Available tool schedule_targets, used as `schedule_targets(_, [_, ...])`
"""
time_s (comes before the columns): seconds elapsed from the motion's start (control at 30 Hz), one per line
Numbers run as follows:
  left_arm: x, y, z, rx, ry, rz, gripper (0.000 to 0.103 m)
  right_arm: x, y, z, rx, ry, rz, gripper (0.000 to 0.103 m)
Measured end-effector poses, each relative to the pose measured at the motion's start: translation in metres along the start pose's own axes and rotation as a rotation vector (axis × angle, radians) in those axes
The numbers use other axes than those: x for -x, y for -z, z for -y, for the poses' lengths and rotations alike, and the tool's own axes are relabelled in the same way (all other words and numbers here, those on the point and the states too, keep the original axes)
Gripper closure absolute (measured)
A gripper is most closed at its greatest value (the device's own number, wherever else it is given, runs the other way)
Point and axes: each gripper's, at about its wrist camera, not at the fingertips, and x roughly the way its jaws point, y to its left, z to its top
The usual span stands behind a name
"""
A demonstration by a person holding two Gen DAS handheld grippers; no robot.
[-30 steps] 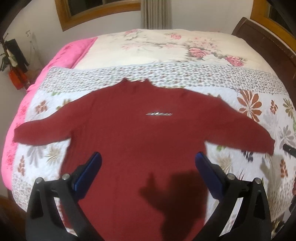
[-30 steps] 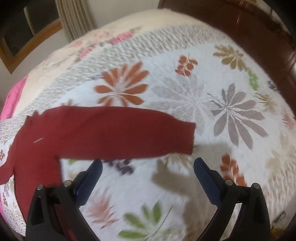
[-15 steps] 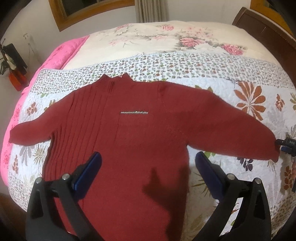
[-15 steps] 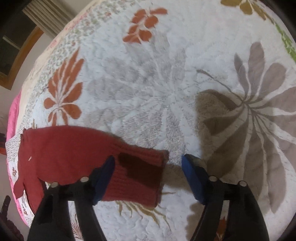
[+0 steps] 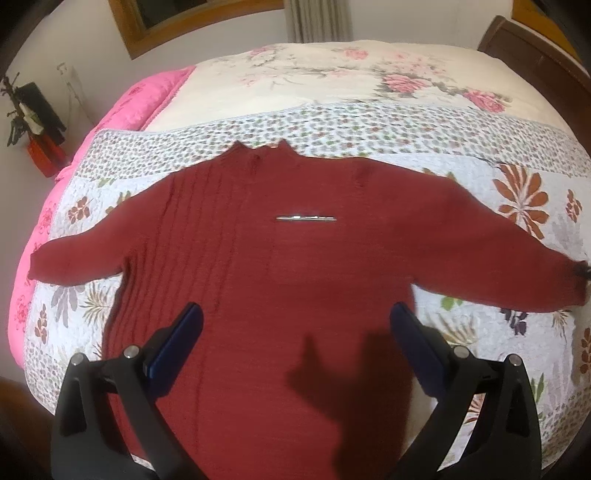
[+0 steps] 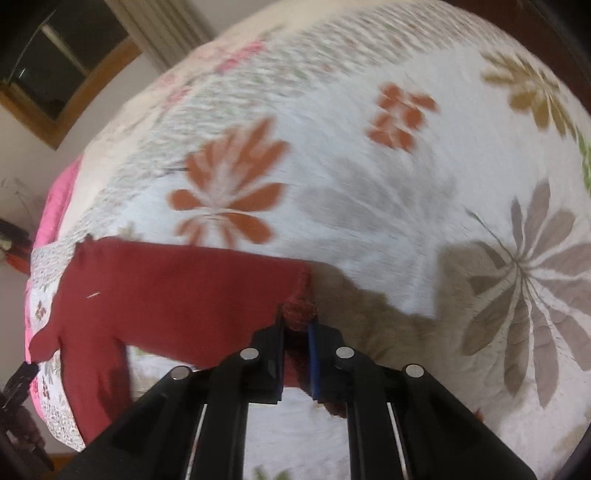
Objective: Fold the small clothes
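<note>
One red sweater point(image 5: 280, 266), spread flat and face-up across the middle of the left wrist frame, on a floral quilt point(image 5: 388, 125) over the bed, collar toward the top of the frame, both sleeves stretched out to the left and right edges. A thin silver bar point(image 5: 306, 218) across the chest, just above frame centre. Left gripper point(image 5: 295, 325) held wide open at the bottom of the frame, above the lower body of the sweater, blue pads point(image 5: 177, 341) well apart and gripping nothing, a dark shadow thrown on the knit between them. In the right wrist frame, right gripper point(image 6: 297, 332) closed tight at lower centre on the sleeve cuff point(image 6: 300, 312), red knit bunched up between the fingers. Sleeve point(image 6: 192, 288) stretched from there toward the left of the frame, body of the sweater down the lower left edge. Blurred orange and grey flower prints across the upper and right parts of that frame. Pink blanket point(image 5: 147, 99) at upper left of the left wrist frame, wooden window frame point(image 5: 125, 26) above it, dark wooden headboard point(image 5: 535, 48) at upper right.
</note>
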Motion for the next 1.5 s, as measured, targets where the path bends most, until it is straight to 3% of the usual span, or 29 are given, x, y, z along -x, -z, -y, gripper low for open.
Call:
schedule_targets(0.1, [-0.006, 0.0, -0.03, 0.036, -0.001, -0.011, 0.003, 0.011, -0.007, -0.05, 0.075, -0.019, 0.003, 0.093])
schedule_targets(0.23, [-0.015, 0.002, -0.073, 0.06, -0.023, -0.021, 0.003, 0.002, -0.012, -0.151, 0.172, -0.077, -0.003, 0.093])
schedule_targets(0.53, [-0.028, 0.014, -0.17, 0.097, -0.055, -0.034, 0.003, -0.078, 0.002, -0.364, 0.339, -0.181, -0.07, 0.093])
schedule_targets(0.73, [-0.05, 0.018, -0.205, 0.125, -0.053, -0.066, 0.003, -0.144, 0.018, -0.444, 0.398, -0.212, -0.14, 0.092])
schedule_targets(0.8, [-0.062, 0.017, -0.208, 0.124, -0.046, -0.086, 0.003, -0.164, 0.021, -0.459, 0.407, -0.245, -0.185, 0.082])
schedule_targets(0.93, [-0.08, 0.011, -0.201, 0.118, -0.006, -0.118, 0.003, -0.151, 0.018, -0.455, 0.408, -0.304, -0.172, 0.059])
schedule_targets(1.03, [-0.093, 0.0, -0.182, 0.108, 0.065, -0.13, 0.003, -0.119, 0.008, -0.426, 0.417, -0.276, -0.096, 0.059])
schedule_targets(1.2, [-0.124, -0.022, -0.123, 0.087, 0.214, -0.16, 0.003, -0.092, 0.002, -0.356, 0.346, -0.206, -0.054, 0.058])
schedule_targets(1.37, [-0.167, -0.044, -0.064, 0.059, 0.27, -0.211, 0.003, -0.079, 0.016, -0.291, 0.283, -0.161, -0.053, 0.058])
schedule_targets(1.5, [-0.192, -0.054, -0.039, 0.064, 0.29, -0.251, 0.003, -0.074, 0.028, -0.258, 0.25, -0.146, -0.047, 0.058])
